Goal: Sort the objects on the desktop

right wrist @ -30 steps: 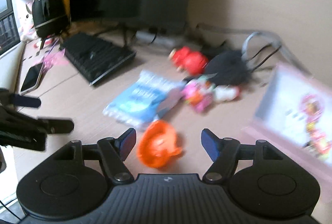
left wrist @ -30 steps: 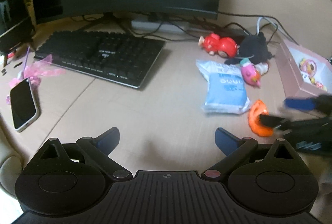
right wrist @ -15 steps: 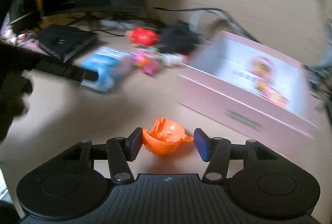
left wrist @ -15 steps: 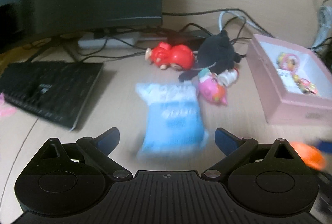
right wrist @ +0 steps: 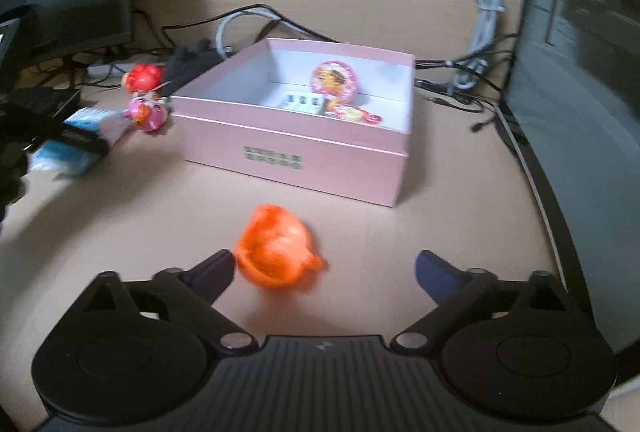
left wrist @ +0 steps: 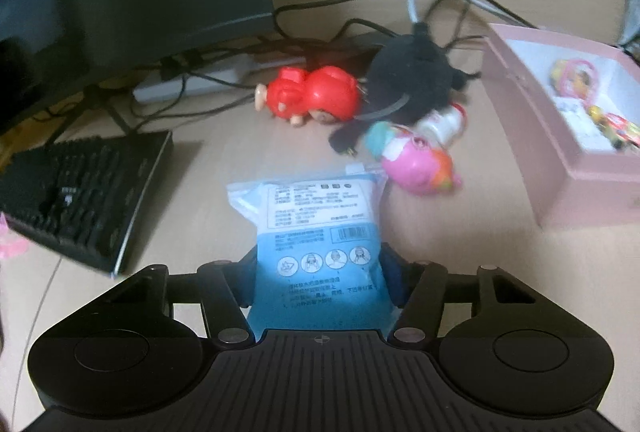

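My left tongs (left wrist: pixel 320 268) had just been closing and gripped the blue packet (left wrist: pixel 320 240), both pads against its sides. My right tongs (right wrist: pixel 324 268) had just been opening and stood wide; the orange toy (right wrist: pixel 276 246) sat blurred between them, beside the left pad, on the desk (right wrist: pixel 120 216). Beyond it stood the pink box (right wrist: pixel 296 156), trinkets inside. Farther left lay the pink toy (left wrist: pixel 416 164), red figure (left wrist: pixel 316 98) and black plush (left wrist: pixel 408 80), near the keyboard (left wrist: pixel 80 192).
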Available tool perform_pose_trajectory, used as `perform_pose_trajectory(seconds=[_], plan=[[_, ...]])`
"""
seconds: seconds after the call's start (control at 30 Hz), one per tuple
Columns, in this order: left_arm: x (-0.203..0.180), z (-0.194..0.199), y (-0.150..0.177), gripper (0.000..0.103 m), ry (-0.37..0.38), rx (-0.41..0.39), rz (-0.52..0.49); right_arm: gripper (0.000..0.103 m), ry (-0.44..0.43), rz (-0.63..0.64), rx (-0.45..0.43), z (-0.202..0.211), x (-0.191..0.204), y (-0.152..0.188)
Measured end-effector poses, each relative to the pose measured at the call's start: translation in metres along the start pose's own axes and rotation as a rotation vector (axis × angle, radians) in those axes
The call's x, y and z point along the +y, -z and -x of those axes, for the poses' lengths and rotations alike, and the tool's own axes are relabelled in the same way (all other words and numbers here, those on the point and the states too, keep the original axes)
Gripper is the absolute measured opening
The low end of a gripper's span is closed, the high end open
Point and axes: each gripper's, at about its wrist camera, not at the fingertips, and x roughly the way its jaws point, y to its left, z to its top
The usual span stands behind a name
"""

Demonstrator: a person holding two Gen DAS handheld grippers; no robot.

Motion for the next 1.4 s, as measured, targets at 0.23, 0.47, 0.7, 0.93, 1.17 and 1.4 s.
perform_pose_trajectory(seconds=[0.23,0.47,0.7,0.93,1.17,1.4], plan=[[-0.014,0.053,0.051,0.065,0.196,0.014,-0.024,0.103,0.020,-0.018,-0.005,-0.001,-0.005,0.008],[-0.033,0.074,0.078,0.087,0.312,0.043,-0.057,0.103,0.020,0.004,-0.021,0.003,0.003,0.017],[-0.033,0.071,0.080,0.093,0.281,0.027,-0.054,0.103,-0.003,0.029,0.007,0.000,0.016,0.024],[-0.019,0.070,0.081,0.095,0.226,0.013,-0.030,0.103,-0.034,-0.005,0.033,-0.006,0.012,0.023],[-0.014,0.070,0.078,0.094,0.236,0.010,-0.018,0.103,-0.036,-0.004,0.039,-0.005,0.013,0.022],[-0.018,0.072,0.078,0.094,0.255,0.010,-0.028,0.103,-0.073,-0.001,0.059,-0.014,0.011,0.011]])
